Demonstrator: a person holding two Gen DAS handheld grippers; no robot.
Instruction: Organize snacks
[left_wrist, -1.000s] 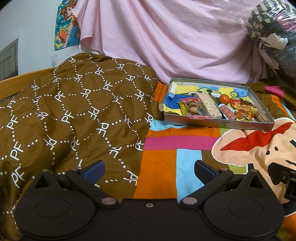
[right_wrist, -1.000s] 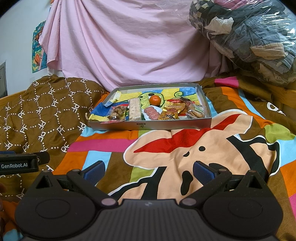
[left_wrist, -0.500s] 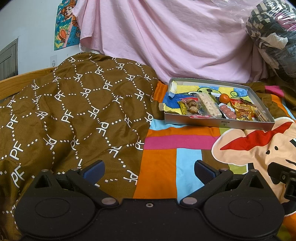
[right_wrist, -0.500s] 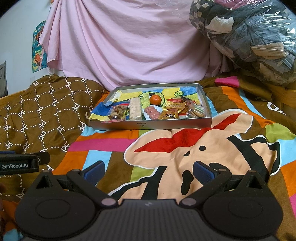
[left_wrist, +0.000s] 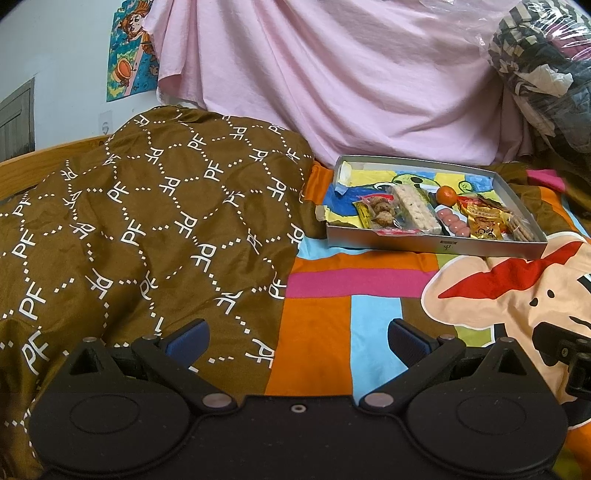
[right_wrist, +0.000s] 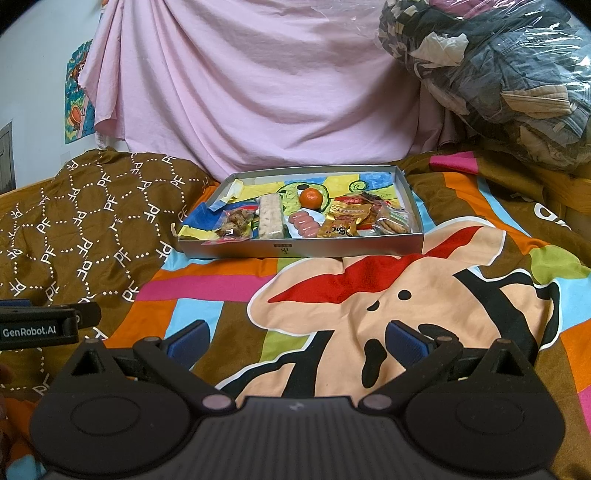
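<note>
- Snacks (right_wrist: 306, 219) lie side by side in your tray (right_wrist: 303, 249) on the bed, the wafer bar (right_wrist: 270, 218) pointing away from you.
- Your left gripper (left_wrist: 297, 338) and right gripper (right_wrist: 297, 338) both have fingers spread, holding nothing.

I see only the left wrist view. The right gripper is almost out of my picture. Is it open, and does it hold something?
Observer: The right gripper is open and holds nothing; it is above the cartoon bedspread.
Operator: Does the tray lie straight ahead of it?
Observer: Yes, the tray is nearly centred in the right wrist view.
Operator: Any snack beyond the tray's right side?
Observer: None that I see, only bedspread up to a wooden frame.
</note>
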